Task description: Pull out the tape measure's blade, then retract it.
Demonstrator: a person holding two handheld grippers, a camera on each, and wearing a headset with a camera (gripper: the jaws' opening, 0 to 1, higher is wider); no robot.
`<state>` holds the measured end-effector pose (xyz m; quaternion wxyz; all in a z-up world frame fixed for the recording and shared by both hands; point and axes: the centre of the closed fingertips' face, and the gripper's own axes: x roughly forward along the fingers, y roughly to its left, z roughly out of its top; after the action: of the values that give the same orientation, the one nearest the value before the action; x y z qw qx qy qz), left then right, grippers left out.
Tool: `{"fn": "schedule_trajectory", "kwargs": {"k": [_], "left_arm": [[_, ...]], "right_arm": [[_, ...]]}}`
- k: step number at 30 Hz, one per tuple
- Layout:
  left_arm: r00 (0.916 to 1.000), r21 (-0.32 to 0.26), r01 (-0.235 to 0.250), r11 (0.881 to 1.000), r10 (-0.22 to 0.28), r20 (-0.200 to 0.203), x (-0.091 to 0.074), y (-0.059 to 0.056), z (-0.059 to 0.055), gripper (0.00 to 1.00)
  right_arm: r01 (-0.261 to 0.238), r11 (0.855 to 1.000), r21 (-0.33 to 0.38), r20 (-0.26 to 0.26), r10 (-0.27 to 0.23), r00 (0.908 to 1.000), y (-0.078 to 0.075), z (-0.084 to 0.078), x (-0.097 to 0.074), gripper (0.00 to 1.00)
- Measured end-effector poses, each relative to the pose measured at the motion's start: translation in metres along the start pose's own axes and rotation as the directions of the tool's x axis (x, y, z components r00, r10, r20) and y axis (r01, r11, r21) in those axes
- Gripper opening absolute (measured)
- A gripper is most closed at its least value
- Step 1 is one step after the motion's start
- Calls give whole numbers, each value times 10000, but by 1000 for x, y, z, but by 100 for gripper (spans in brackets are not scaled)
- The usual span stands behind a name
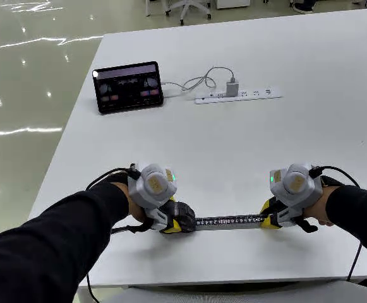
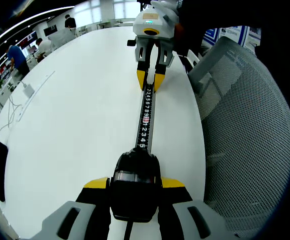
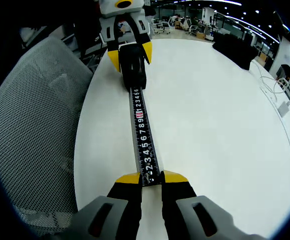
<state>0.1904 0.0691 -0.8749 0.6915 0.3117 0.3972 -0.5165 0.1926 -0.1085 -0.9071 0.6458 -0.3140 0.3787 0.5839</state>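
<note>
The black tape measure case (image 2: 135, 182) sits between my left gripper's yellow-tipped fingers, so my left gripper (image 2: 135, 186) is shut on it. Its case (image 1: 180, 216) rests near the table's front edge. The black blade (image 1: 228, 221) with white numbers runs flat across the table to my right gripper (image 1: 270, 221). In the right gripper view my right gripper (image 3: 149, 178) is shut on the blade's end, and the blade (image 3: 141, 129) stretches away to the case (image 3: 133, 65). The right gripper (image 2: 151, 82) pinches the blade's far end (image 2: 145, 120) in the left gripper view.
A tablet (image 1: 128, 86) and a white power strip (image 1: 237, 95) with a charger and cable lie at the back of the white table (image 1: 265, 139). A grey mesh chair (image 2: 244, 125) stands just off the table's front edge. People stand far off in the room.
</note>
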Motion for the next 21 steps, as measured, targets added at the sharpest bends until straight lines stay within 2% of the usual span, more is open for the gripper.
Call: {"fn": "schedule_trajectory", "kwargs": {"k": [21], "left_arm": [[10000,-29,-21,10000,21,-3,0,-1,1,32]], "right_arm": [[59,10000,58,-124,-59,9999,-2,-14,-10,9]]}}
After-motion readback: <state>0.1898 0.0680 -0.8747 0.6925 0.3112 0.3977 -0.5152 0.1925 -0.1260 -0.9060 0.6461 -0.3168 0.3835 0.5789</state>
